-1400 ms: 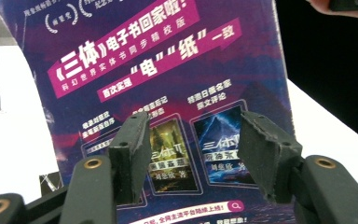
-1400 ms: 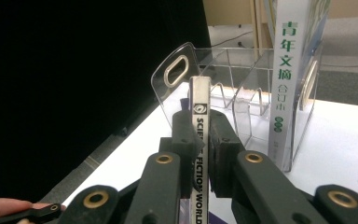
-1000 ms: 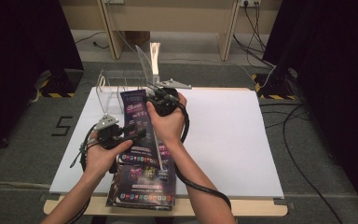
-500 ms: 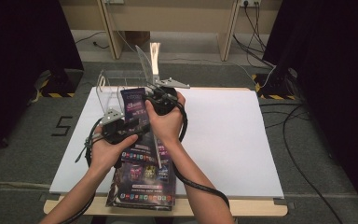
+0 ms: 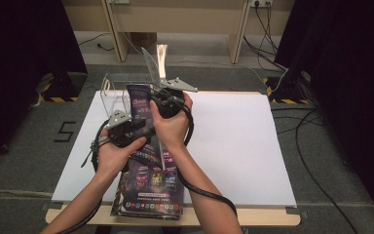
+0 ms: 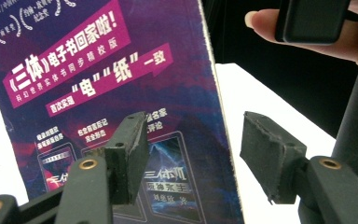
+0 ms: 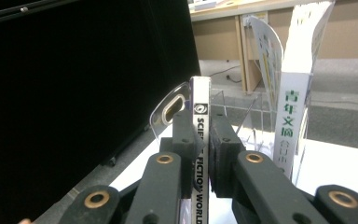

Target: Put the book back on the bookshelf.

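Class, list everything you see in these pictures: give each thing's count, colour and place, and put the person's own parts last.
Held magazine: one, purple cover, upright between both hand-held grippers.
Flat magazine: one, purple, on the board's near edge.
Clear rack: one, transparent, far left of board.
White magazine: one, white with green characters, upright in the rack.
White board: one, covering the table.
Cables: several, black, on the floor at right.
Left hand-held gripper: black, jaws open beside the cover's edge.
Right hand-held gripper: black, clamped on the spine.
Hands: two, holding the grippers.
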